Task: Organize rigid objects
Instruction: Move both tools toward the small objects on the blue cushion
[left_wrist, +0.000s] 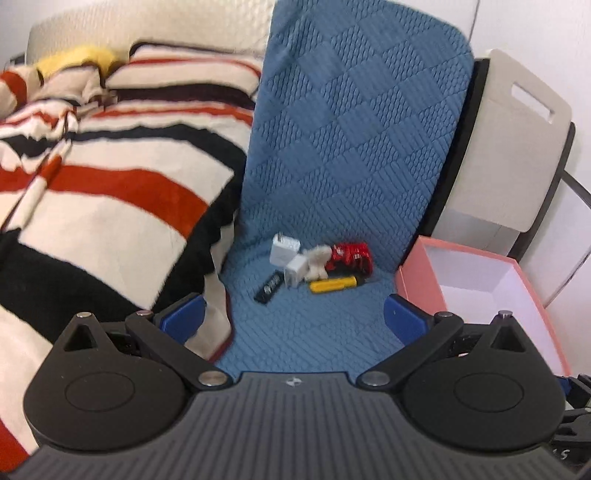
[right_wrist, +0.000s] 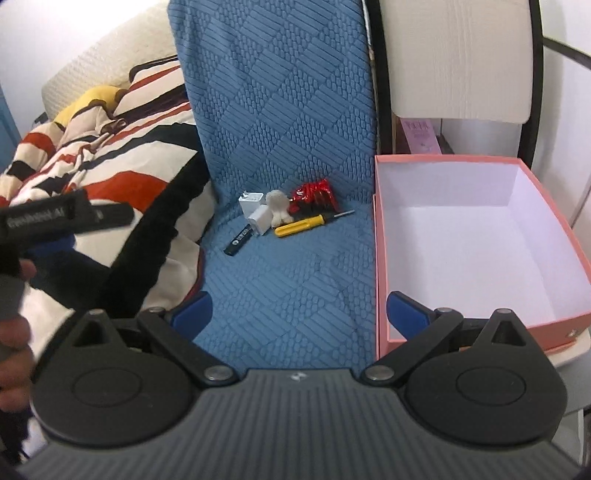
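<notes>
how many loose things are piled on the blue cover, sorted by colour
white: 3 (large charger, small charger, plush toy)
red: 1 (crinkly packet)
yellow: 1 (screwdriver)
black: 1 (flat stick)
total: 6
The pink box beside them holds nothing yet.

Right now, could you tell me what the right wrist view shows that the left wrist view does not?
Only the right wrist view shows the left gripper held in a hand, and the whole floor of the pink box. Only the left wrist view shows the slotted beige panel. Both show the yellow screwdriver, two white chargers, the red packet, the black stick and the blue cover.
</notes>
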